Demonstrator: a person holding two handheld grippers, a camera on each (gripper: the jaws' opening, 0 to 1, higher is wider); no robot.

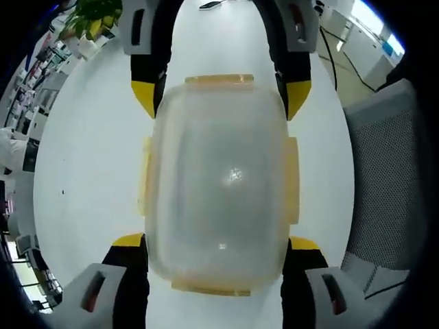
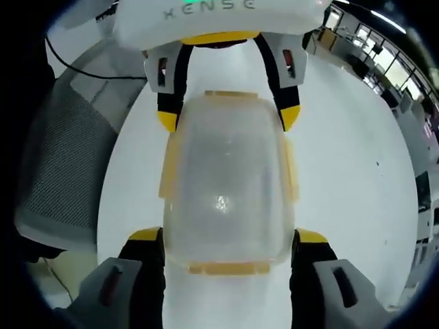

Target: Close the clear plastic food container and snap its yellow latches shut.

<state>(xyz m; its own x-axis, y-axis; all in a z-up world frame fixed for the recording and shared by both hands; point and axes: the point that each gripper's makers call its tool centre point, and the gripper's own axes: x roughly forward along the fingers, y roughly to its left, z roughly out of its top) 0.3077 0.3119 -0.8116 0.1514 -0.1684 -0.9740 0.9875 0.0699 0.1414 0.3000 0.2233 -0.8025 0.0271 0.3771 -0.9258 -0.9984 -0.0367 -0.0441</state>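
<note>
While both grippers face each other across the container, nothing is latched yet as far as can be judged.

Container: a clear plastic food container [image 1: 218, 184] with its lid on sits on a white round table [image 1: 89, 171], lying between the two grippers.

Latches: pale yellow latch flaps [image 1: 219, 80] show on all four sides of the container; they seem to stand out from the rim, though the fisheye blur makes this uncertain.

Left gripper [image 1: 218, 241]: jaws spread wide, yellow-tipped fingers just beside the container's near corners, gripping nothing.

Right gripper [image 2: 228, 238]: jaws also wide, straddling the opposite end of the container, gripping nothing.

Surroundings: a grey mesh chair [image 2: 65, 164] stands beside the table, off the container's long side.

Step in hand: likely lid seating done, latching about to start.

Next move: it probably calls for pressing one end flap down against the container wall while the other gripper steadies the container.
</note>
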